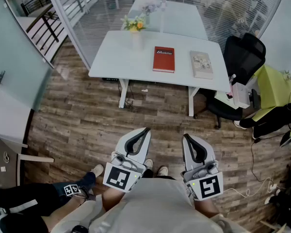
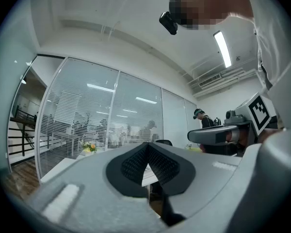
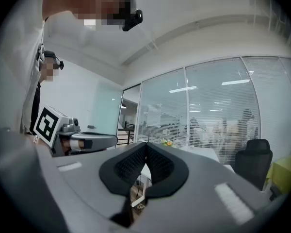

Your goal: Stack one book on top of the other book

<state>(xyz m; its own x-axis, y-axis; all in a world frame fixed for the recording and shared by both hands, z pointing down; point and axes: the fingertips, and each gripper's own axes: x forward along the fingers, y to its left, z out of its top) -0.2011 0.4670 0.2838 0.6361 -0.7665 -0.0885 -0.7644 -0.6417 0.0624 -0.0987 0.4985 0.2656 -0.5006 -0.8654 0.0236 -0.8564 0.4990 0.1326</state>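
A red book (image 1: 163, 59) lies flat near the middle of the white table (image 1: 116, 57), seen in the head view. A pale grey book (image 1: 201, 64) lies to its right, a hand's width apart. My left gripper (image 1: 146, 129) and my right gripper (image 1: 185, 136) are held level close to the body, far short of the table, both shut with nothing between the jaws. The left gripper view shows its shut jaws (image 2: 146, 145) with the table's edge behind them. From the right gripper view, its shut jaws (image 3: 146, 144) point toward the table, and the left gripper (image 3: 87, 140) shows at the left.
A vase of flowers (image 1: 136, 30) stands at the table's far left. A black office chair (image 1: 240, 62) and a yellow-green seat (image 1: 274, 89) are right of the table. Glass partitions run behind. Another person's legs (image 1: 24, 203) are at the lower left. Wood floor lies between me and the table.
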